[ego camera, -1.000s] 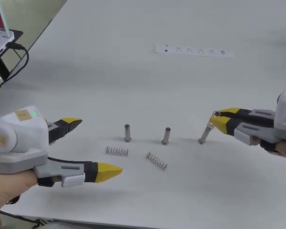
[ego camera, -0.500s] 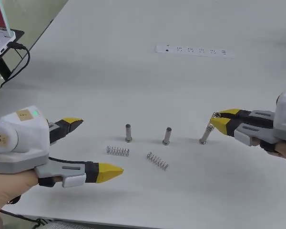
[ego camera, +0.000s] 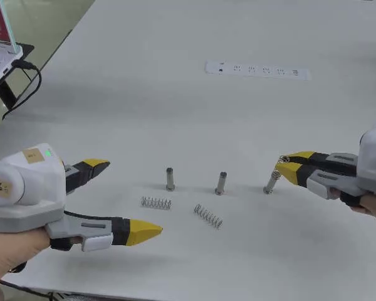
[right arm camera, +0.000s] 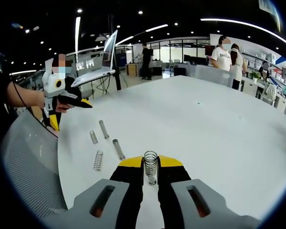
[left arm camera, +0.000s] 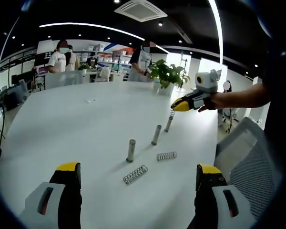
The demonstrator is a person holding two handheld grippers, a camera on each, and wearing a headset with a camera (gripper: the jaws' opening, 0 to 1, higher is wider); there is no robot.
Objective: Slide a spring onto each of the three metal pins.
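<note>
The right gripper [ego camera: 287, 165] is clamped on a small coiled steel spring [right arm camera: 151, 167], which seems just started over the top of the rightmost short grey metal pin [ego camera: 271, 182] on the white table [ego camera: 175, 113]. That pin leans toward the gripper, and the spring's long axis follows it, slanting up and right. I judge 0 of 3 finished. The middle pin [ego camera: 221, 183] and left pin [ego camera: 170, 179] stand upright and bare, and 2 loose springs [ego camera: 155, 202] lie flat before them. The left gripper [ego camera: 128, 197] hovers with its jaws wide apart.

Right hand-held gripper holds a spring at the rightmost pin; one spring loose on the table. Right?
No: the head view shows two loose springs on the table, not one. The right hand-held gripper does hold a spring at the rightmost pin.
</note>
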